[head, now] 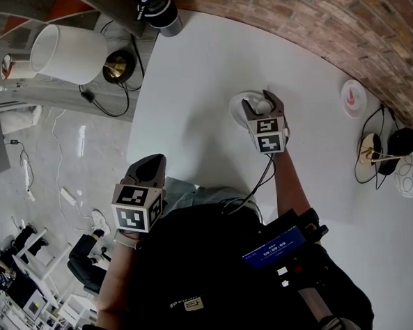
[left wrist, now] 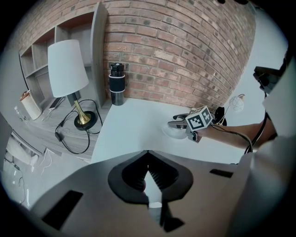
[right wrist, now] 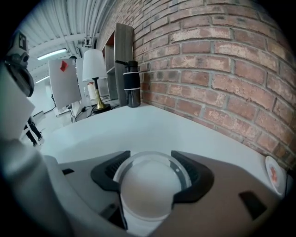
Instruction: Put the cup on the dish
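While the right tongs grip the cup over the dish, best ease it straight down, centred, then open gently.

Head view: dish at 1 o'clock on the counter. Left tongs closed, empty, at 9 o'clock.

Left gripper view: side-on look at 3 o'clock. Cup low over dish, contact unclear.

Right gripper view: only here do the jaws show pressing the cup's sides, dish rim ringing it.
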Action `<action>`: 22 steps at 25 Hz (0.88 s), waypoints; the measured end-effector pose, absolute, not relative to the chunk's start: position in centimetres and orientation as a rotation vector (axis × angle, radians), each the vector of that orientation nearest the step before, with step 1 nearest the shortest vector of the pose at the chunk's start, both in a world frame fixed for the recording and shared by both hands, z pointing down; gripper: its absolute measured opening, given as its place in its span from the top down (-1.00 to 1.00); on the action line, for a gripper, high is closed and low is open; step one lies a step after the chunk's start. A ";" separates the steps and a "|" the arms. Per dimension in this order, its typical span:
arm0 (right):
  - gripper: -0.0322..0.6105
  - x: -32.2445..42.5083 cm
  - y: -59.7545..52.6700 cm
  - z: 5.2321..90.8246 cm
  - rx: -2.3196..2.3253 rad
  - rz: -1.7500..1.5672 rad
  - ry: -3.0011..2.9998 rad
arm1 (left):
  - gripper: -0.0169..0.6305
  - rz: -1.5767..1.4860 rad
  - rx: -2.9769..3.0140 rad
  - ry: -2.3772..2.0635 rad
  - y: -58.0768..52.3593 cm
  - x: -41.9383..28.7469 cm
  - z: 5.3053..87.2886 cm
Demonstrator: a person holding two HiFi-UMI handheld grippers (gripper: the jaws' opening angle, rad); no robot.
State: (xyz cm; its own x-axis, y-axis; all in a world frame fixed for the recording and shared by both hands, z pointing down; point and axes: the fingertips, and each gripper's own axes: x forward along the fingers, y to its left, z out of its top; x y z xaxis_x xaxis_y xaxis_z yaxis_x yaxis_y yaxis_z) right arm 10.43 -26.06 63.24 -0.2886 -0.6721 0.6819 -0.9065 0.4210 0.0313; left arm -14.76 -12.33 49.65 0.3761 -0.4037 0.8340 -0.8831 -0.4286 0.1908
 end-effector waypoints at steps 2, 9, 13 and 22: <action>0.05 10.4 -26.0 63.3 1.330 0.474 -2.057 | 0.93 0.958 1.994 -1.104 -12.2 -14.8 49.7; 0.05 10.1 -25.6 63.6 1.302 0.415 -2.059 | 0.93 0.960 2.006 -1.102 -12.2 -14.6 49.6; 0.05 10.2 -25.4 64.0 1.312 0.412 -2.065 | 0.93 0.962 2.001 -1.103 -12.0 -14.5 49.6; 0.05 9.8 -25.6 63.3 1.321 0.414 -2.102 | 0.93 0.964 2.007 -1.106 -11.8 -14.4 49.5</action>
State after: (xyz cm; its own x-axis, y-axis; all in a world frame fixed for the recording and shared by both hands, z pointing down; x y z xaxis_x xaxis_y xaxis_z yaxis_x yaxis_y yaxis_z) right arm 9.82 -25.63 63.32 -0.3123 -0.6979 0.6445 -0.8901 0.4520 0.0581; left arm -14.40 -11.81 49.54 0.3761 -0.4075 0.8322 -0.8800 -0.4382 0.1831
